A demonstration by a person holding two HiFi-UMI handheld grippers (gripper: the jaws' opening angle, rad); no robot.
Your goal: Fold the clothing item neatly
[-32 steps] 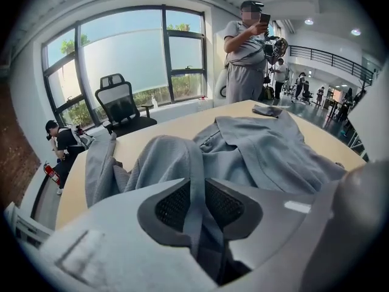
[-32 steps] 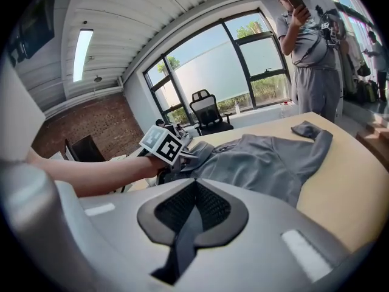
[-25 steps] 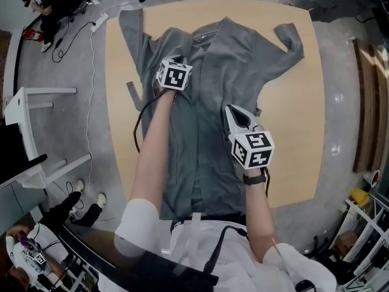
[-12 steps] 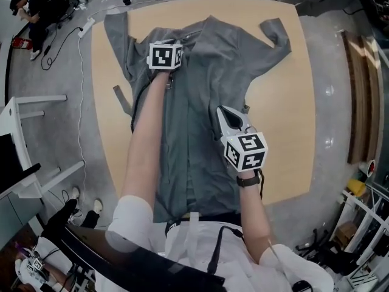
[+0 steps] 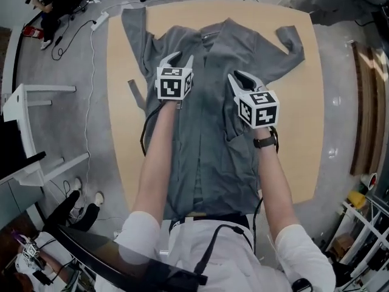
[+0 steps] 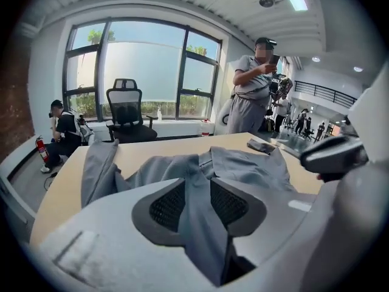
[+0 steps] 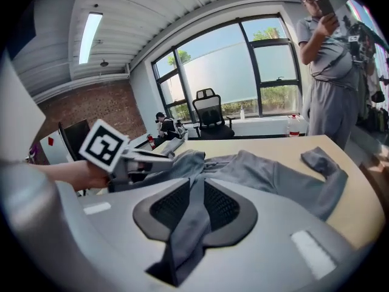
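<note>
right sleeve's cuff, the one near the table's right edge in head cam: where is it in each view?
Head view: sleeve cuff of the grey jacket, upper right of the table.
Left gripper view: right of centre, at the far side of the table.
Right gripper view: right side, mid-height.
Shared landmark: the collar, left of the cuff in every view.

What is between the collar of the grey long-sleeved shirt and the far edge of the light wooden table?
Nothing: a bare strip of tabletop separates the collar from the far edge, plain in the head view.
</note>
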